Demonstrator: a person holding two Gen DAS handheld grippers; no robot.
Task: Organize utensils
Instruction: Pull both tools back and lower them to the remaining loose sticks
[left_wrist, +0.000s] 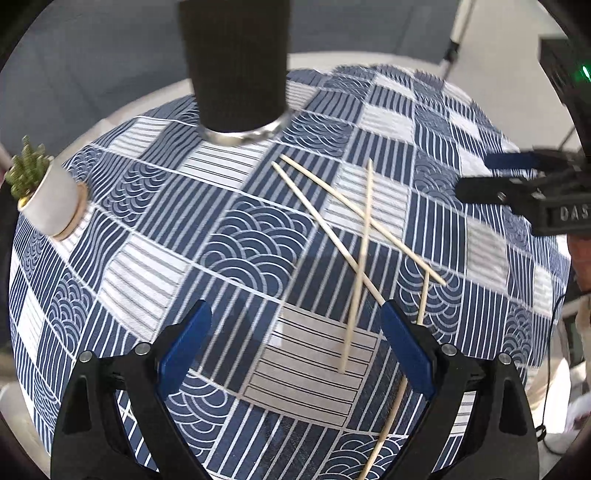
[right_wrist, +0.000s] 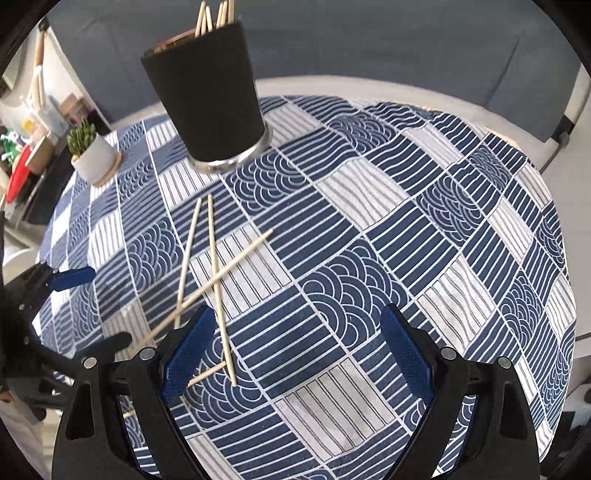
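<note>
A round table (right_wrist: 498, 107) under a blue-and-white patchwork cloth (right_wrist: 369, 258) stands before a grey wall, with cluttered shelves at the left. Left of the one black holder (right_wrist: 207, 99) is one potted succulent (right_wrist: 92, 151); four loose chopsticks (right_wrist: 214, 258) lie crossed in front of the holder, more standing inside. The left gripper (left_wrist: 295, 332) and right gripper (right_wrist: 297, 339) hover with fingers apart, empty, near the chopsticks.

Blue-and-white patchwork tablecloth (right_wrist: 369, 236) with stripe and wave squares covers a pale round table (right_wrist: 369, 86). Small green succulent (right_wrist: 82, 136) in white pot (right_wrist: 94, 158) on a wooden coaster (right_wrist: 110, 171), near the cloth's far left edge. Cluttered shelf (right_wrist: 26, 147) beyond, blurred. Grey sofa (right_wrist: 406, 40) behind table.
</note>
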